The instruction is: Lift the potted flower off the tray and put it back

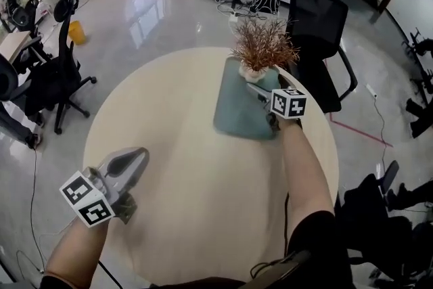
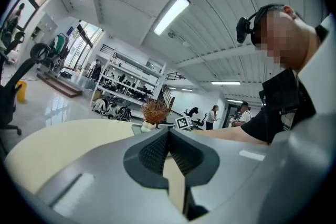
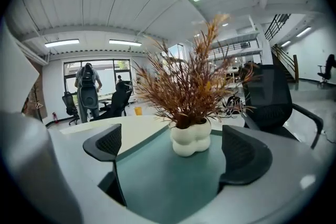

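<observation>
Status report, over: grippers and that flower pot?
Left gripper shut, empty. Right gripper open, not touching. Potted flower upright on tray. Nothing between.

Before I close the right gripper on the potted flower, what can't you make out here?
- Head view: white pot mostly hidden under its dried sprigs; gap to the right gripper unreadable.
- Right gripper view: near edge of the tray hidden by the gripper's own body.
- Left gripper view: tray nearly all blocked by the shut left gripper.

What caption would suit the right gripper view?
Open fingers frame the white potted flower standing on its teal tray.
</observation>
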A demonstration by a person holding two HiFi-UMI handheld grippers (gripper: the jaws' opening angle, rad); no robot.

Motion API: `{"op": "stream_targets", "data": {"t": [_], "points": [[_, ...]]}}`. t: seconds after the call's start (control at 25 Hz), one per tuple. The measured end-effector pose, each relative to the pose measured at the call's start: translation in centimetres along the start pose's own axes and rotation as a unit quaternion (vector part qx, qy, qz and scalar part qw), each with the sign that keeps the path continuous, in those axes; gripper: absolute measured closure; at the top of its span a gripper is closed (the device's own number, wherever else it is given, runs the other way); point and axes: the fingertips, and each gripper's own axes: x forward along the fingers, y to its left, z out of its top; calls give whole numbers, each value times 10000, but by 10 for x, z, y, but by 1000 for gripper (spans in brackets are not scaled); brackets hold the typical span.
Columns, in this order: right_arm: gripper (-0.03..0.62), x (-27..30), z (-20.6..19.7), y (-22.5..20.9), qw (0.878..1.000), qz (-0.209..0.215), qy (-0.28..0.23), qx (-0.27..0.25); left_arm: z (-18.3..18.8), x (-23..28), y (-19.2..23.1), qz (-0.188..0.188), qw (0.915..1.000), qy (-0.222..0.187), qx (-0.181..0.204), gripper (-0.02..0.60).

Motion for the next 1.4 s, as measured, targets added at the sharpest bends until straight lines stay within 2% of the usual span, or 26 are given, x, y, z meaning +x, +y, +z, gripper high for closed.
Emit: {"op": "stream_targets", "data": {"t": [0.36,0.8,0.92,1.04,1.28,1.4], "points": [[-7,69,-11,-44,9996,-128,260,-62,-23,12,24,-33,10000,-14,-72,581],[-7,115,-12,-46,9987,-5,460,-202,-29,17,33,-103,9999,-26,47,581],[-7,122,-13,-39,9982,-2,539,-253,-31,17,35,-116,9999,-29,-11,581],[51,125,-13,-43,9984,-58,530,-197,-35,15,36,-91,9999,-14,-64,581],[54,115,-14,-48,9985,-133,531,-86,-34,9,31,-21,10000,-67,-66,581],[54,103,-9,-39,9986,-59,473,-219,-29,-1,27,-7,10000,-96,-12,581]]}}
